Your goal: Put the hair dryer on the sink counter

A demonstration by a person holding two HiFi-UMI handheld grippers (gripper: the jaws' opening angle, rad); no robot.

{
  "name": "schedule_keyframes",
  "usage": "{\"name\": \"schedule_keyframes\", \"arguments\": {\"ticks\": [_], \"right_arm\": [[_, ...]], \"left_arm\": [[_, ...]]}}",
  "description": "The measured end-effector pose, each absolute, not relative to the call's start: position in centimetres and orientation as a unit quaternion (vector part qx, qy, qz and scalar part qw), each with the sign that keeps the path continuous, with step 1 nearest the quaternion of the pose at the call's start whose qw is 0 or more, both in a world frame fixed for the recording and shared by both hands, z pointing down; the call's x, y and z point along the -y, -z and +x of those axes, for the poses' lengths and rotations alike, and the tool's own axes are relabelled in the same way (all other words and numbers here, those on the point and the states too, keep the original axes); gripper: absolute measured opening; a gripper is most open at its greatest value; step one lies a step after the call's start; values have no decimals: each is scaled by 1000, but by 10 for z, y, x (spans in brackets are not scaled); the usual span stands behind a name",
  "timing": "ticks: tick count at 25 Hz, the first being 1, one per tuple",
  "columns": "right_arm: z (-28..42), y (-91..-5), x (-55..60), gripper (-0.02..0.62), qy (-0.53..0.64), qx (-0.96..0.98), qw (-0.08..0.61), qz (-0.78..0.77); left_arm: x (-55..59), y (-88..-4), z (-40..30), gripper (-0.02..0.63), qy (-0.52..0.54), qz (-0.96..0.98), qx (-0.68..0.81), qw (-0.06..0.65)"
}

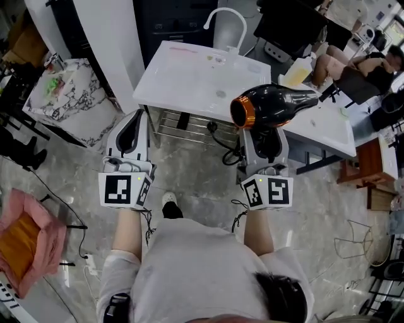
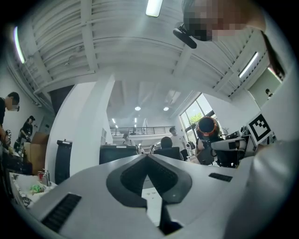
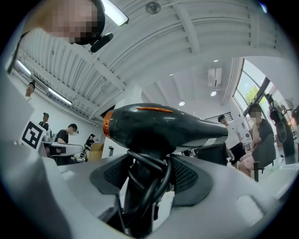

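Note:
A black hair dryer (image 1: pixel 274 104) with an orange ring at its back end is held up over the front right edge of the white sink counter (image 1: pixel 189 79). My right gripper (image 1: pixel 265 140) is shut on its handle, with the black cord looped round it. In the right gripper view the hair dryer (image 3: pixel 163 128) lies crosswise above the jaws, nozzle to the right. My left gripper (image 1: pixel 130 134) hangs in front of the counter's left corner, shut with nothing in it. From the left gripper view the hair dryer (image 2: pixel 208 128) shows at the right.
A white faucet (image 1: pixel 224 19) rises at the back of the basin. A yellow bottle (image 1: pixel 297 70) stands at the counter's right. A marble-topped table (image 1: pixel 72 101) is at the left, a pink seat (image 1: pixel 25 243) lower left. A seated person (image 1: pixel 360 66) is at the far right.

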State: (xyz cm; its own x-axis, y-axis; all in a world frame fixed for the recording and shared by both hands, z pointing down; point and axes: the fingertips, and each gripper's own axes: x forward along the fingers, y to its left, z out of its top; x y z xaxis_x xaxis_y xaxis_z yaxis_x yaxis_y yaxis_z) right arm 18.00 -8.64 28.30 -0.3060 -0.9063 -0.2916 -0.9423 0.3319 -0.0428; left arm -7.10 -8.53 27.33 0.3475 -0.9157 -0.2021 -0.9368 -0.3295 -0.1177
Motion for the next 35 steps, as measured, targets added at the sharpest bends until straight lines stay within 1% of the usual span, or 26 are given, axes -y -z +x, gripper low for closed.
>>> {"name": "schedule_keyframes", "arguments": {"ticks": [9,17,26,35], "right_arm": [[124,-279,167,278,-66,-793,131,-591],[88,-284,220,278,-63,-784,125,-605],[71,-306,277,278,-42,-788,99,-606],[57,-326,361,278,-13,-803,92,-589]], "left_arm": [[174,-267,-128,6,-50,-825,-553,104],[233,-270,-161,6,-53,-836,-537,101],[295,-289,-166,6,-49,-844,-529,78],[369,-289,-159,6,-55,-844,-528,77]]}}
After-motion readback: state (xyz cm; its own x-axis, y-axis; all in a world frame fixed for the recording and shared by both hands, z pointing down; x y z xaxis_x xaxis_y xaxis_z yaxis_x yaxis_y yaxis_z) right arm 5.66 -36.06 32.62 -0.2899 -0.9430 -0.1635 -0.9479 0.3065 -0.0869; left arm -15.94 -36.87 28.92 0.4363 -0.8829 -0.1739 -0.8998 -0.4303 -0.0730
